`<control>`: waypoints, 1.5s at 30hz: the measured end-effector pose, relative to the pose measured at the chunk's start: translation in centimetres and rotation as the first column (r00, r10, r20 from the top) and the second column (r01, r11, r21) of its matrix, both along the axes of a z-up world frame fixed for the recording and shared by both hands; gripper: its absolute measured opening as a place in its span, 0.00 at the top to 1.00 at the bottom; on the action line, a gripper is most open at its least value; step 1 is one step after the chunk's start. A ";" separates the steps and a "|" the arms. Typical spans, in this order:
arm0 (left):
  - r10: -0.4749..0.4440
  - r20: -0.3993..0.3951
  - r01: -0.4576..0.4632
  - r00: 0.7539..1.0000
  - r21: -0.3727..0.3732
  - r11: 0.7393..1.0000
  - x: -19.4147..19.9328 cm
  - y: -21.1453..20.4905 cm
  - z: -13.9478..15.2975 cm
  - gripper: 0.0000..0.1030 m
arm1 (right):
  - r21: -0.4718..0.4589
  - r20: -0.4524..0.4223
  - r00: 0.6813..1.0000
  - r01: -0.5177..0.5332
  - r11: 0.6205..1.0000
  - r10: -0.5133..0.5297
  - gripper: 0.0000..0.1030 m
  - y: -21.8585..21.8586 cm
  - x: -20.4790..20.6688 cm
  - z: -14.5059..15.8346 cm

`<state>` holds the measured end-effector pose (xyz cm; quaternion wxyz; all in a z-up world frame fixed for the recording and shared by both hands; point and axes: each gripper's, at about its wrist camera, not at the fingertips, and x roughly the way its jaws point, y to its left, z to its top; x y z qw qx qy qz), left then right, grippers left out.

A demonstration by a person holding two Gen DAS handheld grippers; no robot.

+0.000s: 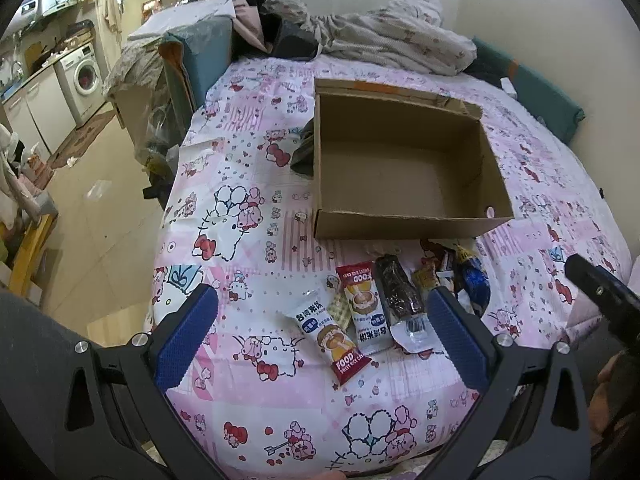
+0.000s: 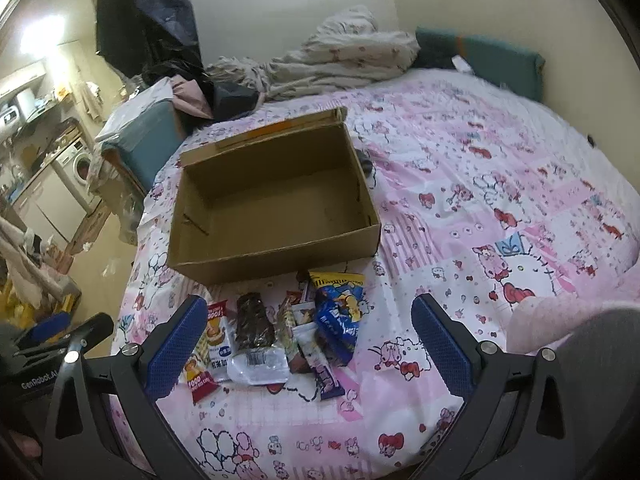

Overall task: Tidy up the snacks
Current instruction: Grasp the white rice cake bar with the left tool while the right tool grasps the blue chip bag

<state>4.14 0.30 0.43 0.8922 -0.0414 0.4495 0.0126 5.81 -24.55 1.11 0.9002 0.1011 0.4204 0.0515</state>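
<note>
An empty cardboard box point(image 1: 404, 172) point(image 2: 276, 200) sits open on the pink cartoon bedsheet. A cluster of snack packets lies just in front of it: two red-and-white rice cake packets point(image 1: 332, 340) point(image 2: 214, 340), a dark chocolate bar in clear wrap point(image 1: 400, 296) point(image 2: 254, 326), a blue packet point(image 1: 476, 280) point(image 2: 340, 320) and a yellow one point(image 2: 340, 280). My left gripper point(image 1: 320, 320) is open above the rice cake packets, holding nothing. My right gripper point(image 2: 306, 330) is open over the middle of the cluster, holding nothing.
A crumpled blanket point(image 1: 400, 36) and clothes lie at the bed's far end. A dark object point(image 1: 304, 148) rests against the box's left side. The bed edge drops to the floor point(image 1: 100, 184) at left. A teal cushion point(image 2: 496, 60) lines the wall.
</note>
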 end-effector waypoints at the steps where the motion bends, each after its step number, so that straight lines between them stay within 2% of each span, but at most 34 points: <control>1: 0.001 -0.017 -0.001 1.000 0.000 1.000 0.5 0.0 -0.1 0.00 | 0.007 -0.016 1.000 0.002 1.000 -0.002 0.00 -0.4 0.6 -0.1; 7: 0.013 -0.113 -0.011 0.994 0.016 1.000 3.4 0.5 -1.3 0.00 | -0.015 -0.107 0.994 -0.003 1.000 0.001 0.00 -1.9 3.9 -1.0; 13: 0.033 -0.199 -0.036 0.979 -0.010 0.999 6.0 0.9 -2.5 0.00 | -0.057 -0.140 0.989 0.029 0.998 -0.037 0.00 -2.9 6.2 -2.0; 18: 0.049 -0.216 -0.053 0.975 -0.014 0.998 7.0 1.0 -3.4 0.00 | -0.017 -0.166 0.986 0.030 0.999 -0.032 0.00 -3.1 7.3 -2.6; 23: 0.086 -0.260 -0.103 0.962 -0.053 0.993 7.3 2.3 -5.4 0.01 | 0.037 -0.214 0.977 0.006 0.999 0.002 0.00 -2.9 7.8 -4.0; 25: 0.092 -0.298 -0.125 0.950 -0.092 0.988 7.3 2.9 -6.6 0.08 | 0.064 -0.225 0.974 0.013 0.998 0.001 0.00 -3.1 7.6 -4.7; 27: 0.099 -0.350 -0.144 0.931 -0.105 0.984 7.4 3.3 -8.1 0.19 | 0.106 -0.244 0.970 0.023 0.994 0.004 0.00 -3.5 7.6 -5.3; 28: 0.106 -0.371 -0.155 0.923 -0.104 0.983 7.3 3.4 -8.7 0.22 | 0.123 -0.256 0.967 0.034 0.992 -0.002 0.00 -3.7 7.5 -5.7; 31: 0.121 -0.439 -0.187 0.890 -0.112 0.976 6.8 3.4 -11.0 0.30 | 0.145 -0.276 0.961 0.060 0.988 -0.018 0.00 -4.2 7.5 -6.2; 33: 0.107 -0.478 -0.195 0.872 -0.138 0.971 6.7 3.0 -12.4 0.39 | 0.143 -0.277 0.961 0.070 0.987 -0.028 0.00 -4.3 7.7 -6.3; 37: 0.074 -0.511 -0.170 0.856 -0.144 0.975 6.9 1.3 -14.2 0.44 | 0.164 -0.284 0.958 0.092 0.982 -0.042 0.00 -4.9 8.1 -6.6; 38: 0.074 -0.515 -0.170 0.854 -0.143 0.975 7.0 1.1 -14.5 0.51 | 0.172 -0.285 0.957 0.105 0.979 -0.053 0.00 -5.3 8.2 -6.6; 39: 0.070 -0.526 -0.167 0.848 -0.140 0.976 7.0 1.0 -14.9 0.68 | 0.177 -0.287 0.956 0.115 0.977 -0.060 0.00 -5.5 8.2 -6.6; 41: 0.080 -0.527 -0.166 0.846 -0.119 0.979 6.7 1.0 -14.7 0.73 | 0.193 -0.302 0.951 0.133 0.972 -0.071 0.00 -6.0 8.1 -6.9; 44: 0.038 -0.485 -0.123 0.874 -0.144 0.982 6.5 0.9 -12.9 0.73 | 0.219 -0.338 0.939 0.140 0.966 -0.059 0.05 -6.2 8.2 -7.5; 45: 0.024 -0.461 -0.101 0.887 -0.143 0.985 6.3 0.7 -11.7 0.73 | 0.227 -0.353 0.934 0.136 0.964 -0.048 0.11 -6.2 8.2 -7.8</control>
